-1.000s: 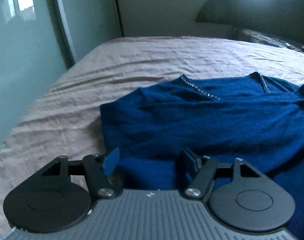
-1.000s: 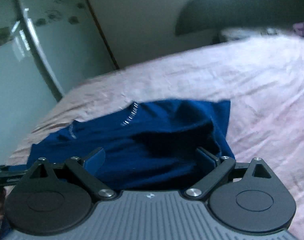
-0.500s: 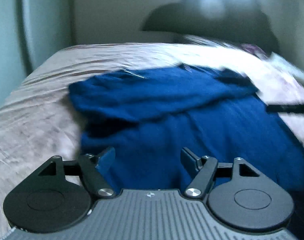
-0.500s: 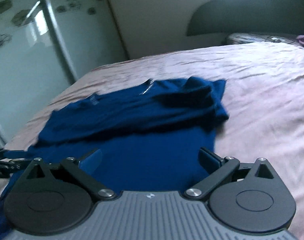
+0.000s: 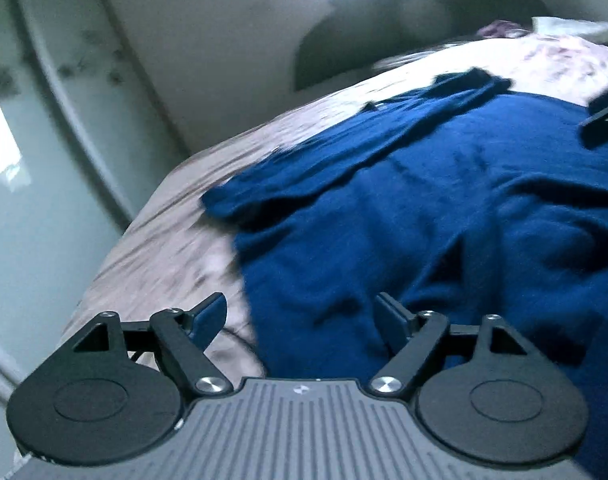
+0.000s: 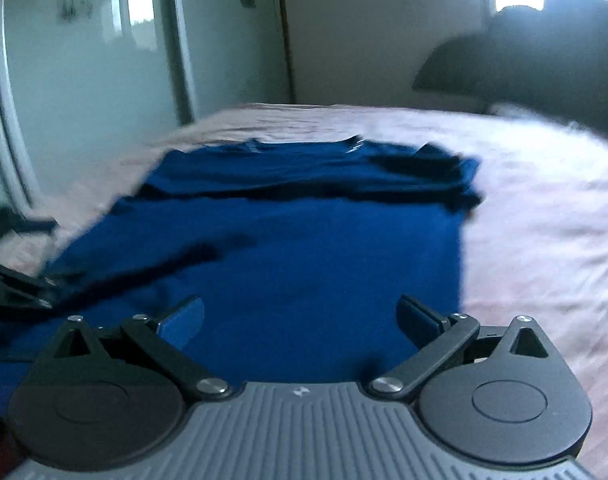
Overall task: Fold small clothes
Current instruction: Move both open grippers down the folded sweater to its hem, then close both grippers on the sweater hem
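A dark blue sweater (image 5: 443,208) lies flat on the pink bedsheet (image 5: 172,248), with its far part folded over into a band (image 6: 311,176) across the top. My left gripper (image 5: 302,312) hovers over the sweater's near left edge. Its jaws are opening and nothing is gripped between them. Over the near hem of the sweater (image 6: 304,256), toward its right side, my right gripper (image 6: 302,314) stands open and holds nothing. Each gripper shows at the edge of the other's view: the right gripper (image 5: 603,116) and the left gripper (image 6: 12,288).
Glossy wardrobe doors (image 6: 84,92) run along the left of the bed. A dark headboard (image 6: 543,52) and some bedding (image 5: 563,28) sit at the far end. Bare pink sheet (image 6: 543,220) stretches to the right of the sweater.
Both grippers have drawn back from the sweater's far part to its near hem, and both views have rolled. The left jaws stand wider. The sweater's top now lies folded over.
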A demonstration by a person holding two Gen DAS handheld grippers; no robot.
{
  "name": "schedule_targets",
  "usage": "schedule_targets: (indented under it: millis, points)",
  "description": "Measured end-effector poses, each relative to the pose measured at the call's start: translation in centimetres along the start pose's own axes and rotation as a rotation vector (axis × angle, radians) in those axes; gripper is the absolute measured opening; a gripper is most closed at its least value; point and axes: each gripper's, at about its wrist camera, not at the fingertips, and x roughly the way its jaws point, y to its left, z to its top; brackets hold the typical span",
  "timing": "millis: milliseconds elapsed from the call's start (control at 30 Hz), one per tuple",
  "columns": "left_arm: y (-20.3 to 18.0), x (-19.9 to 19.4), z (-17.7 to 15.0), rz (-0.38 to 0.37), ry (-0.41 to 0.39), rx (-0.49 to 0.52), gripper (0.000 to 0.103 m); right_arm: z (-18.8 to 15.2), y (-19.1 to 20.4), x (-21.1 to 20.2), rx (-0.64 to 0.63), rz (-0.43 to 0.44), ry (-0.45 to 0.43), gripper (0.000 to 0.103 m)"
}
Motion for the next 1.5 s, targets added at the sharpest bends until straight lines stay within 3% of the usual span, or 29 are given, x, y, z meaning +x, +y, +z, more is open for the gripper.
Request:
schedule_targets:
  millis: [67,133,233,333,500,767,933,1100,1200,1300,1333,1367,1400,1433,1467,1500]
  points:
    - [0.7,-0.4,-0.3,0.02,0.01,-0.03,0.081,-0.3,0.0,-0.4,0.005,0.008,-0.016,0.103]
    - [1.3,-1.0,-0.5,0.019,0.016,-0.055,0.08,-0.4,-0.2,-1.0,-0.011,-0.075,-0.027,0.103]
    - [2.4,-2.7,-0.5,-0.037,0.026,-0.126,0.081,-0.6,-1.3,-2.1,0.027,-0.124,-0.006,0.103]
    - [3.5,-4.3,-0.4,-0.159,0.077,-0.256,0.081,-0.9,-1.8,-3.3,0.055,-0.056,0.013,0.103]
    - [5.1,-6.2,-1.0,-0.276,0.179,-0.421,0.081,-1.6,-2.8,-6.3,0.12,-0.041,0.068,0.103]
    - [6.8,-7.4,-1.5,-0.422,0.329,-0.545,0.079,-3.5,-5.1,-10.4,0.244,0.14,0.205,0.103]
    - [6.0,-6.0,-2.5,-0.411,0.407,-0.558,0.068,-4.8,-5.7,-10.7,0.286,0.198,0.256,0.102]
    - [5.7,-6.0,-2.5,-0.446,0.39,-0.563,0.066,-5.9,-5.0,-10.5,0.308,0.235,0.269,0.1]
    - [5.3,-6.1,-2.4,-0.455,0.378,-0.544,0.063,-6.3,-4.3,-10.2,0.326,0.312,0.275,0.085]
    - [5.0,-6.2,-2.4,-0.46,0.375,-0.539,0.054,-6.4,-3.7,-9.9,0.315,0.338,0.268,0.081]
    - [4.9,-6.2,-2.3,-0.453,0.374,-0.534,0.045,-6.4,-3.6,-9.9,0.318,0.34,0.268,0.061]
    - [4.9,-6.2,-2.3,-0.446,0.375,-0.53,0.038,-6.5,-3.7,-9.7,0.328,0.34,0.276,0.03]
    - [5.0,-6.1,-2.4,-0.441,0.376,-0.529,0.032,-6.8,-3.7,-9.4,0.343,0.336,0.289,0.021]
    - [5.0,-6.1,-2.4,-0.445,0.381,-0.533,0.014,-7.2,-3.6,-9.1,0.347,0.342,0.293,0.019]
    - [5.2,-6.1,-2.4,-0.459,0.388,-0.546,0.008,-7.3,-3.6,-9.2,0.349,0.35,0.287,0.017]
    - [5.3,-6.0,-2.5,-0.475,0.392,-0.563,0.007,-7.2,-3.5,-9.2,0.345,0.343,0.286,0.014]
